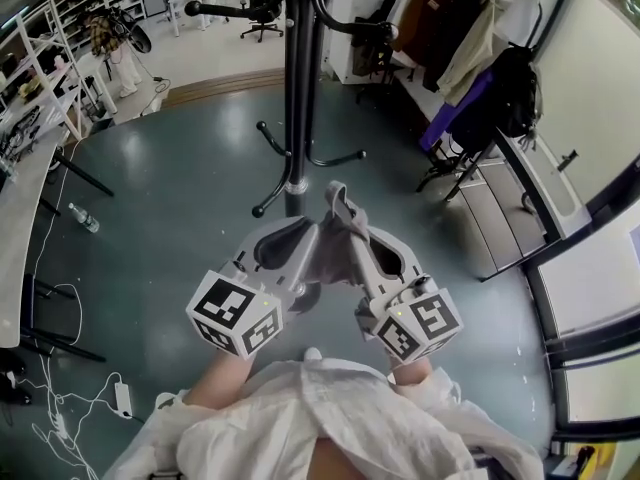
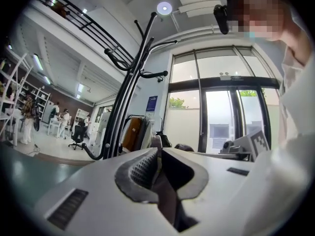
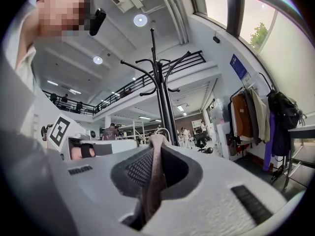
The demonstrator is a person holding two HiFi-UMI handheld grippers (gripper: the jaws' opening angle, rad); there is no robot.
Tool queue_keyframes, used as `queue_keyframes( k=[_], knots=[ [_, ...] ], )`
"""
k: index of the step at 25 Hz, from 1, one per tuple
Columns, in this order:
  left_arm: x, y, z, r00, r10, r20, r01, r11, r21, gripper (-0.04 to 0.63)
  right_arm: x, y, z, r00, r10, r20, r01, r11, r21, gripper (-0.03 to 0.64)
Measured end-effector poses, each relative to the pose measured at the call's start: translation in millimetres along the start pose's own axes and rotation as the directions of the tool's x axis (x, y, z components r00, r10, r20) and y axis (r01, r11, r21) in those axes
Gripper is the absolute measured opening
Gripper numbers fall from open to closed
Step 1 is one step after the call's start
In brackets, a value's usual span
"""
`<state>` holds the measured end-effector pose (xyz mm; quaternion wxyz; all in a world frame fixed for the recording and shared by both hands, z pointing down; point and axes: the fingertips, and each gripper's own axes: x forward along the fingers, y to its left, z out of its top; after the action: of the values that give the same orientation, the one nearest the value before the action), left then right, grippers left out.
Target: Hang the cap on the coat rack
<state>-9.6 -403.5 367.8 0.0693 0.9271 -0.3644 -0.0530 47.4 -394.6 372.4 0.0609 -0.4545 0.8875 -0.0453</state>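
The left gripper [image 1: 312, 240] and the right gripper [image 1: 352, 236] were held level and side by side in front of the person [image 1: 330, 418]. Their tips angled in toward each other and almost met. The cap [image 1: 338, 226] was bunched between them in the air, a fold of its grey-brown cloth poking up past the tips. In the left gripper view, the left gripper [image 2: 158, 154] had its jaws drawn together on the cap [image 2: 166, 193]. The cloth ran down the narrow slot between the ribbed pads [image 2: 142, 168] and filled it. The right gripper view showed the same. The right gripper [image 3: 154, 149] was clamped on a strip of the cap [image 3: 152, 181], which rose just above the jaw tips with no gap left at either side. So each gripper pinched its own part of the one cap. The black rack [image 1: 297, 88] stood just beyond the grippers, its pole straight ahead of the cap and its curved hooks [image 1: 265, 140] spreading out to both sides. Both gripper views looked up at the rack [image 2: 127, 100] [image 3: 160, 82] from near its pole. Coats [image 1: 470, 48] hung on a rail well off to the right.
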Motion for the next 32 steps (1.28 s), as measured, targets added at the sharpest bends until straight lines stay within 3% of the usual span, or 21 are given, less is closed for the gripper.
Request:
queue_keyframes(
  k=[4, 9, 16, 22, 26, 32],
  knots=[
    [4.1, -9.2, 5.2, 0.998, -0.069, 0.001, 0.069, 0.996, 0.063, 0.032, 1.0, -0.1, 2.8, 1.000, 0.024, 0.009, -0.024, 1.000, 0.004, 0.017],
    [5.2, -5.4, 18.5, 0.997, -0.076, 0.017, 0.074, 0.993, 0.093, 0.032, 1.2, -0.1, 19.3, 0.998, 0.041, 0.040, -0.040, 0.999, -0.030, 0.017],
    [14.8, -18.2, 49.7, 0.992, -0.121, 0.034, 0.114, 0.981, 0.157, 0.032, 2.8, 2.9, 66.7, 0.991, 0.077, 0.114, -0.067, 0.994, -0.083, 0.017],
    [15.6, -23.8, 83.5, 0.982, -0.158, 0.102, 0.136, 0.971, 0.199, 0.032, 5.1, 8.1, 111.6, 0.976, 0.135, 0.174, -0.106, 0.981, -0.165, 0.017],
    [13.0, -24.9, 109.9, 0.976, -0.175, 0.132, 0.140, 0.961, 0.237, 0.032, 2.9, 13.0, 144.5, 0.967, 0.153, 0.204, -0.096, 0.960, -0.264, 0.017],
    [2.8, -24.6, 150.8, 0.963, -0.205, 0.177, 0.148, 0.945, 0.293, 0.032, 5.6, 29.2, 183.7, 0.959, 0.207, 0.194, -0.111, 0.902, -0.417, 0.017]
  ],
)
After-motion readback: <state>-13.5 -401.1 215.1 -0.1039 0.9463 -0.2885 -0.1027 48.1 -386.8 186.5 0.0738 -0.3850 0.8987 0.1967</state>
